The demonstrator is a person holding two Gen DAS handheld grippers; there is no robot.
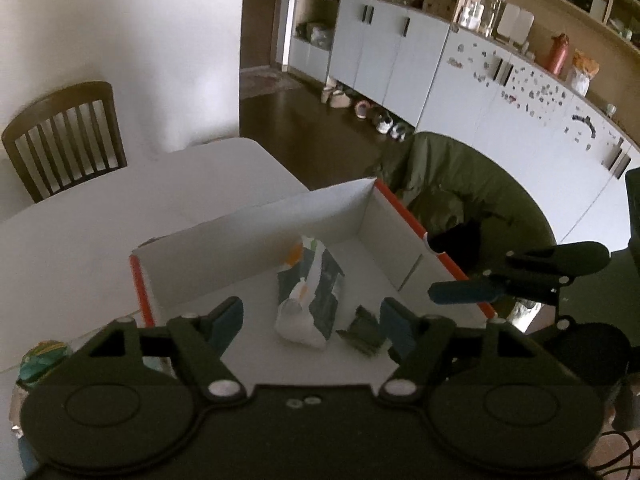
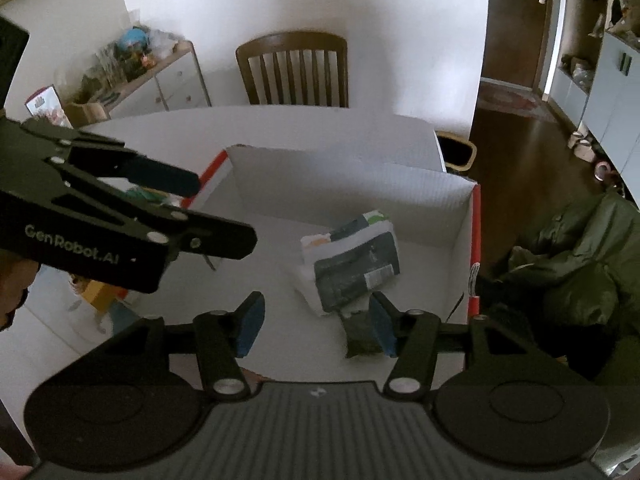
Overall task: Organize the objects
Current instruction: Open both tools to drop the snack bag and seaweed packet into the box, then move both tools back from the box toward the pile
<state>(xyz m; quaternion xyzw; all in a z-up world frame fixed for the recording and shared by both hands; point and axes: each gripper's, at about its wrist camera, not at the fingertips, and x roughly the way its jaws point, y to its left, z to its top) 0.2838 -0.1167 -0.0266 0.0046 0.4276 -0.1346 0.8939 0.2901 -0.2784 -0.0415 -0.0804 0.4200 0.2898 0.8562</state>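
Observation:
A white cardboard box with orange rims stands open on the white table. On its floor lies a white-and-dark-grey packet, and close beside it a small dark green packet. My left gripper hovers open over the box with nothing between its fingers. My right gripper is also open and holds nothing; its right fingertip sits just above the small dark packet.
Colourful snack packets lie on the table left of the box. A wooden chair stands at the far side. A green jacket is draped right of the box. Cabinets line the far wall.

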